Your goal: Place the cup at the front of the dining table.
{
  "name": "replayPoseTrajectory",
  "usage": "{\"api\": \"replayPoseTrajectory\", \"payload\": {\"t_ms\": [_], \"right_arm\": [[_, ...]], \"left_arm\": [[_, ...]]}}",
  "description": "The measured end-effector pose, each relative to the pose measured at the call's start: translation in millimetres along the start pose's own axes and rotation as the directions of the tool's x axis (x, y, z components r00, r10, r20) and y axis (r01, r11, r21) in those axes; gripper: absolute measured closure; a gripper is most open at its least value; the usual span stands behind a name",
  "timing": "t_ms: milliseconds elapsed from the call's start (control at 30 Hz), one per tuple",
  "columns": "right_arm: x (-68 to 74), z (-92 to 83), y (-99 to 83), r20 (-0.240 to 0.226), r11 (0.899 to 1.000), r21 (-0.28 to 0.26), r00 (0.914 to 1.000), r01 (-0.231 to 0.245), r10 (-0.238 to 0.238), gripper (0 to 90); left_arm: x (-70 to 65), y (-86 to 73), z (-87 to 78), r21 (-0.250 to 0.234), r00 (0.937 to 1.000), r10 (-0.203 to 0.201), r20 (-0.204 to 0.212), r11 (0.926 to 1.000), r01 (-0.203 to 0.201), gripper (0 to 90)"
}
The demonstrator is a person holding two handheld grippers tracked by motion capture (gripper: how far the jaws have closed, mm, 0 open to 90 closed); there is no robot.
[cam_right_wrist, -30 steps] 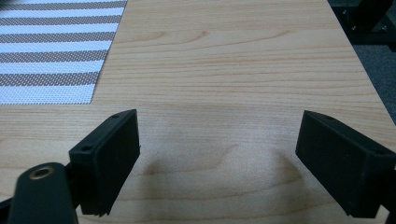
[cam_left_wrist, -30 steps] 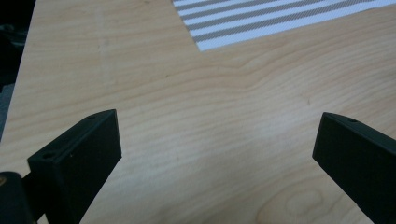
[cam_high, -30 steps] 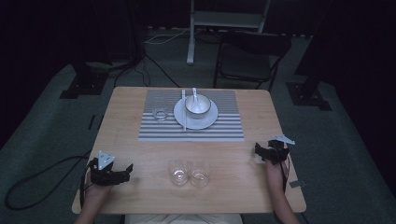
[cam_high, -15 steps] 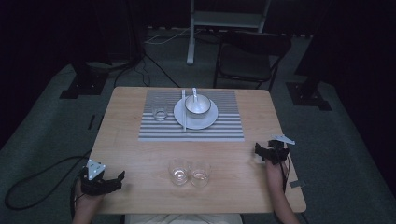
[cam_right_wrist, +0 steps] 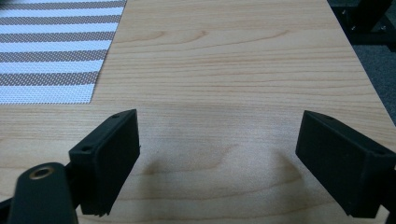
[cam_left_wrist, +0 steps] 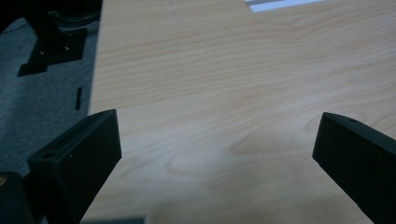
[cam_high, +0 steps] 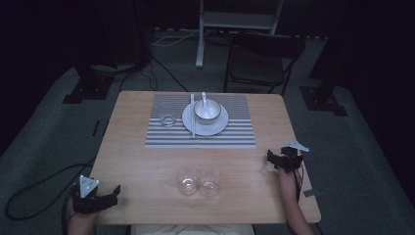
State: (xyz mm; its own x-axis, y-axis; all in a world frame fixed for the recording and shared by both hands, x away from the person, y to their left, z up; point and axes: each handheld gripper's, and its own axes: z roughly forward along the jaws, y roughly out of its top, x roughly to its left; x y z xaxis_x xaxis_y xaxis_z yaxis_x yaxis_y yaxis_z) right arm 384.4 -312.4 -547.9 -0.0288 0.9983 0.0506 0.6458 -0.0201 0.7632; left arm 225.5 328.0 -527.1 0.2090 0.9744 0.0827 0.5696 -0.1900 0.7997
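Observation:
My left gripper (cam_high: 111,196) hovers over the table's near left corner, open and holding nothing. In the left gripper view its jaws stand wide apart (cam_left_wrist: 217,128) over bare wood. By the right edge of the table, my right gripper (cam_high: 274,159) is open and also empty; the right gripper view has its jaws spread (cam_right_wrist: 219,126) above bare wood. Two clear glasses (cam_high: 198,180) stand side by side at the front middle. On the striped placemat (cam_high: 235,134) are a white plate (cam_high: 218,126) with a bowl (cam_high: 207,110), a spoon and chopsticks, and a third glass (cam_high: 168,118).
The wooden table (cam_high: 142,166) has bare room between the grippers and the glasses. A corner of the placemat (cam_right_wrist: 51,51) lies ahead and left of the right gripper. A dark chair (cam_high: 259,63) stands beyond the far edge. A cable (cam_high: 34,191) runs over the floor at left.
My left gripper has drawn back and left, toward the table's near left corner. The right gripper and the tableware have stayed where they were.

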Motion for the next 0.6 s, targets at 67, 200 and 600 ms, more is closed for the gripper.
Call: {"api": "replayPoseTrajectory", "payload": {"t_ms": [67,200,600], "right_arm": [[-0.3,-0.1,0.0,-0.001,1.0,0.0,1.0,-0.003,0.003,13.0],[0.0,0.0,0.0,0.0,1.0,0.0,1.0,-0.001,0.001,13.0],[-0.1,0.1,0.1,0.001,1.0,-0.001,1.0,-0.001,0.001,13.0]], "left_arm": [[3.0,-4.3,-5.3,-0.004,0.9999,-0.01,-0.01,0.9999,0.01,1.6],[12.7,-12.3,-15.2,-0.017,0.9984,-0.044,-0.034,0.9989,0.044,1.7],[32.3,-31.3,-28.0,-0.007,0.9924,-0.091,-0.083,0.9958,0.091,1.7]]}}
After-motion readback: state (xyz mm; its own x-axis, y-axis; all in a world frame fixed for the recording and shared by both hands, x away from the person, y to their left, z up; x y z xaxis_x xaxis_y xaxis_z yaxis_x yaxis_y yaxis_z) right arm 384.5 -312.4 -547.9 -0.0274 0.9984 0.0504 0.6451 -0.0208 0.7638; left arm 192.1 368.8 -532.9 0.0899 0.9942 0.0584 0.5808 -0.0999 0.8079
